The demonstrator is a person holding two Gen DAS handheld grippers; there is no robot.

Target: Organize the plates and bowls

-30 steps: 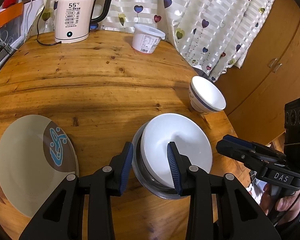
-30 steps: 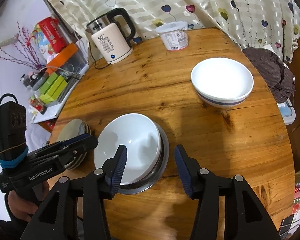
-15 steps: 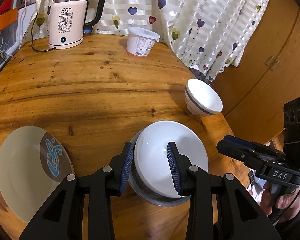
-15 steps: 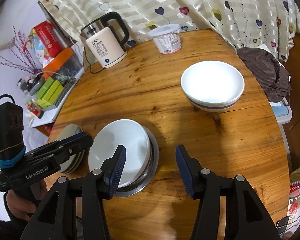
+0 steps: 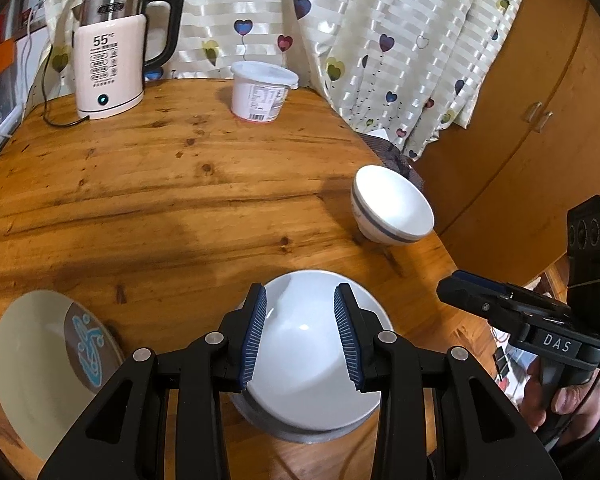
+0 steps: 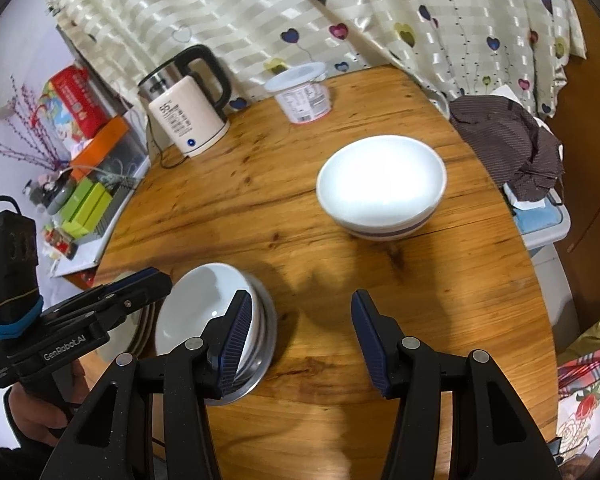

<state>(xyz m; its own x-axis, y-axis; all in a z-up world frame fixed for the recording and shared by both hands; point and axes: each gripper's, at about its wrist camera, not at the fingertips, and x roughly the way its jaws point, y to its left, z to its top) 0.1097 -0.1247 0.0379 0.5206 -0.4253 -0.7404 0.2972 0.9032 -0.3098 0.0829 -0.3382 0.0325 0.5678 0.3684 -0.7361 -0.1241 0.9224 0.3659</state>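
Note:
A white bowl (image 5: 300, 344) sits nested in a metal bowl (image 5: 300, 432) near the round wooden table's front edge. My left gripper (image 5: 300, 332) is open and hovers over it, holding nothing. The stack also shows in the right wrist view (image 6: 204, 312). A blue-banded white bowl (image 5: 392, 204) stands at the right edge, seen too in the right wrist view (image 6: 380, 184). A beige plate with a blue pattern (image 5: 40, 360) lies at front left. My right gripper (image 6: 296, 336) is open and empty over bare wood right of the stack.
An electric kettle (image 5: 112, 60) with its cord and a lidded white tub (image 5: 260, 92) stand at the table's (image 5: 180, 200) back. Heart-patterned curtains hang behind. Brown cloth (image 6: 508, 140) lies beside the right edge. Boxes and clutter (image 6: 84, 200) sit left of the table.
Both grippers have pulled back toward me and risen a little. The left one has drifted right and now centres over the white bowl. Both stay open; the dishes have not moved.

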